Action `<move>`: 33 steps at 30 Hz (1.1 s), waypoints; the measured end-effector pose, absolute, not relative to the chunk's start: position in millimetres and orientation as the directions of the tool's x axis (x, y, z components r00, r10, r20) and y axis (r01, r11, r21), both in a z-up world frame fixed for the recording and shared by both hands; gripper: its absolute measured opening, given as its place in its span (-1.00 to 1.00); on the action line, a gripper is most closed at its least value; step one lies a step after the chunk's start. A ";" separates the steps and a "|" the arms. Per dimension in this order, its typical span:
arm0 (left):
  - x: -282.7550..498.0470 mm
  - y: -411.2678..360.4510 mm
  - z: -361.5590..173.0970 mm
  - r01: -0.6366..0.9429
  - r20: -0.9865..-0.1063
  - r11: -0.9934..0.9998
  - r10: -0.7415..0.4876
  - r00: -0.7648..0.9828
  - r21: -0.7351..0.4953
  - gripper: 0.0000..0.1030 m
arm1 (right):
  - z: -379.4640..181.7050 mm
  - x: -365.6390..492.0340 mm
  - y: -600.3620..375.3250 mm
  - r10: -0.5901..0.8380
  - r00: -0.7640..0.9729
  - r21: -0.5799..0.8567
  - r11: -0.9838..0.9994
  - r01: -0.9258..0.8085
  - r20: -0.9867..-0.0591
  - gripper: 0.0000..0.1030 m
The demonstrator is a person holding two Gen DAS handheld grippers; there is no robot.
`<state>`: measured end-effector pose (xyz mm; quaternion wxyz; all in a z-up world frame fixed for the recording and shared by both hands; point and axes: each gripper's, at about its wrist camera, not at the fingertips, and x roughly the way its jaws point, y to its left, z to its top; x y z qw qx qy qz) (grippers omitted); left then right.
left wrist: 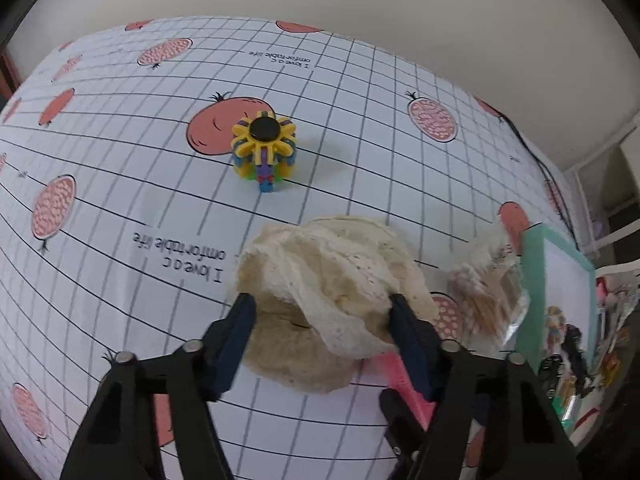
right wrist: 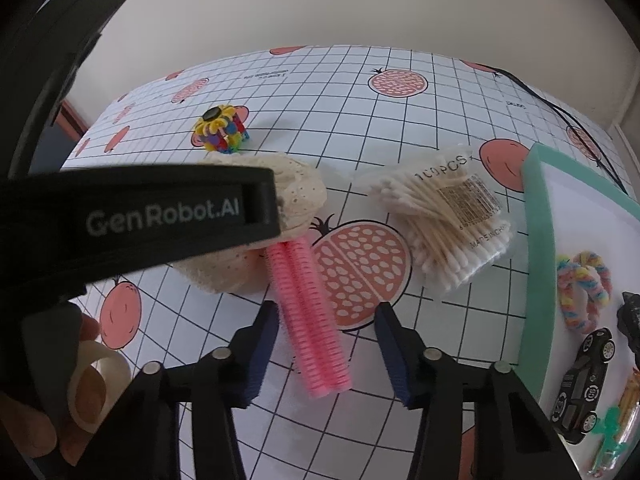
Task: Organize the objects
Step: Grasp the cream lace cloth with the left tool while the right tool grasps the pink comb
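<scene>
A crumpled cream lace cloth (left wrist: pixel 332 276) lies on the checked tablecloth. My left gripper (left wrist: pixel 324 312) stands open, one finger on each side of the cloth and touching its edges. A pink ribbed double-tube comb (right wrist: pixel 308 316) lies with its far end under the cloth (right wrist: pixel 296 196). Its near end sits between the fingers of my open right gripper (right wrist: pixel 328 312), which do not touch it. The left gripper's body (right wrist: pixel 160 212) hides much of the cloth in the right wrist view. In the left wrist view the pink comb (left wrist: pixel 404 384) shows only beside the right finger.
A colourful block toy (left wrist: pixel 264 148) (right wrist: pixel 220 128) stands beyond the cloth. A bag of cotton swabs (right wrist: pixel 448 220) lies right of it. A teal-rimmed tray (right wrist: pixel 536 240) at the right holds hair ties (right wrist: pixel 584 288) and a black toy car (right wrist: pixel 584 384). A black cable (right wrist: pixel 560 108) runs along the far right.
</scene>
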<state>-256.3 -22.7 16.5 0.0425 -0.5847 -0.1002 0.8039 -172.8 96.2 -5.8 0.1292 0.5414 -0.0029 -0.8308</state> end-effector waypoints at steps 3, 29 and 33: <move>-255.4 -19.5 18.1 0.036 -0.927 -0.975 0.197 -0.319 -0.219 0.11 | -5.7 -172.4 96.1 -0.237 -0.375 0.163 -0.962 0.218 -0.896 -0.16; -251.1 -39.1 30.7 0.089 -0.893 -0.947 0.257 -0.369 -0.309 -0.68 | -5.3 -170.9 97.7 -0.268 -0.361 0.202 -0.957 0.209 -0.893 -0.40; -251.5 -51.0 30.2 0.124 -0.899 -0.948 0.228 -0.375 -0.292 -0.69 | -1.8 -170.3 104.7 -0.269 -0.372 0.212 -0.959 0.187 -0.888 -0.41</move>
